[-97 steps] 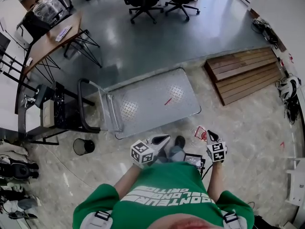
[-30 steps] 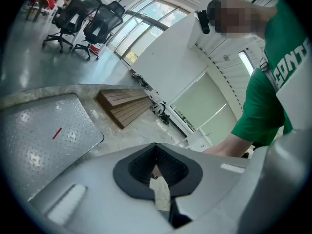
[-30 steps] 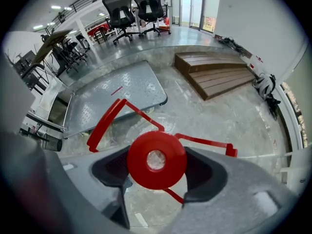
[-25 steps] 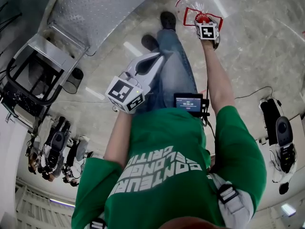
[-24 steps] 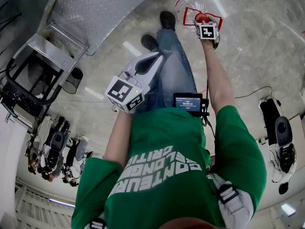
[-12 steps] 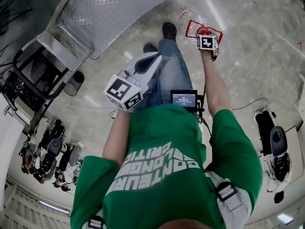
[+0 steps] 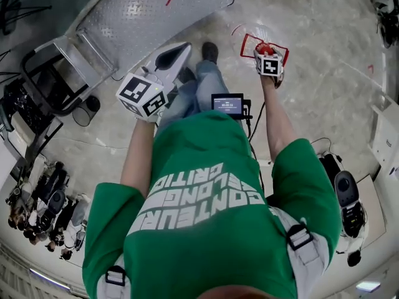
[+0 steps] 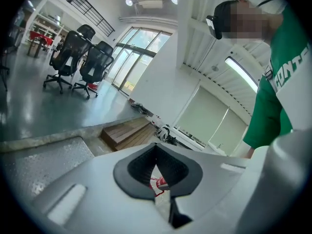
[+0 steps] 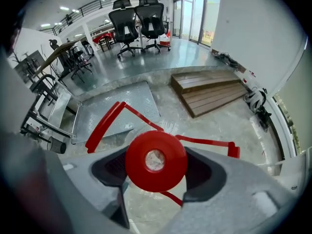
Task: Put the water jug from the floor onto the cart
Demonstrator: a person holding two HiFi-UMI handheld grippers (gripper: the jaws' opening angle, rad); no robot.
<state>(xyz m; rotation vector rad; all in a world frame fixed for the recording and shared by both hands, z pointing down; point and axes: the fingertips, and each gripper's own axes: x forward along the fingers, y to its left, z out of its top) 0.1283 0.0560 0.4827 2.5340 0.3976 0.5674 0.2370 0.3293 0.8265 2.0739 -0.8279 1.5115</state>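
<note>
Two chairs (image 9: pixel 123 26) beyond cart (image 7: pixel 143 17) (right gripper (image 7: pixel 266 50) clamps jug (image 9: pixel 156 152))

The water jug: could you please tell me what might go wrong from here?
The right gripper grips the water jug only at its red cap, so it may slip or swing. The left gripper is shut and empty, giving no support. It could knock the person's leg on the way to the cart.

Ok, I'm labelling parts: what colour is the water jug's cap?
The cap is red with a pale centre; the right gripper view shows it best.
</note>
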